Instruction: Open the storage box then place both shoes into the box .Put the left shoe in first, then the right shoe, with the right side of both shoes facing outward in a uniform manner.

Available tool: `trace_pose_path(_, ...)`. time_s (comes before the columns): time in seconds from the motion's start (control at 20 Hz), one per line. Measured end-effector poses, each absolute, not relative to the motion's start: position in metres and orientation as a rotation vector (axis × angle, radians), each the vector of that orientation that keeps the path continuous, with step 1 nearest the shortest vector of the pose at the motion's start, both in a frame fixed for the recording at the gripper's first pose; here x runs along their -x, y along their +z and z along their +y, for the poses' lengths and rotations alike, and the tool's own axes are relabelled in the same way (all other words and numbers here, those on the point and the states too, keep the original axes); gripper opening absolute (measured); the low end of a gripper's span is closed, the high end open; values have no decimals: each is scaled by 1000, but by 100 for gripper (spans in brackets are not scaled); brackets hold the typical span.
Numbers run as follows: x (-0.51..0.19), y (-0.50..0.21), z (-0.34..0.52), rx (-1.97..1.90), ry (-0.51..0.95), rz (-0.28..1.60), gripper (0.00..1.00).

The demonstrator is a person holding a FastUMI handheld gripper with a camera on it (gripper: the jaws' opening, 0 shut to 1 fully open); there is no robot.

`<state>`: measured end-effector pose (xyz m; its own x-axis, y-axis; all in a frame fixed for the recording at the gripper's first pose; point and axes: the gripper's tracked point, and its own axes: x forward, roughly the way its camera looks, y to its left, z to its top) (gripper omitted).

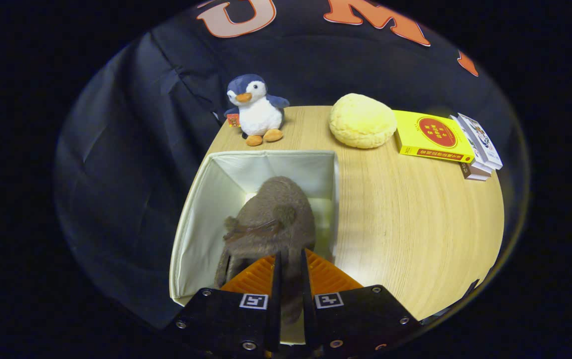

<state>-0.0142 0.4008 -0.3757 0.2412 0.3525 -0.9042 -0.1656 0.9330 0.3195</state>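
gripper (pixel 290 259) was clenched on brown shoe (pixel 273 214) over open storage box (pixel 191 234), lower centre; advised lowering fully before release.

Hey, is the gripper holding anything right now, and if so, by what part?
Yes. The gripper has its jaws closed on the brown furry shoe, pinching a thin part of its near end, while the shoe hangs over the open white storage box.
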Motion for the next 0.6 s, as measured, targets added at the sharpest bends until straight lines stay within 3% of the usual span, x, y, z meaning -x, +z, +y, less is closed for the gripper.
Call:
trace_pose_path(0.35,-3,-328,370,-230,384,1166,26)
trace_pose_path(0.6,-5,-303,325,-269,372,1125,40)
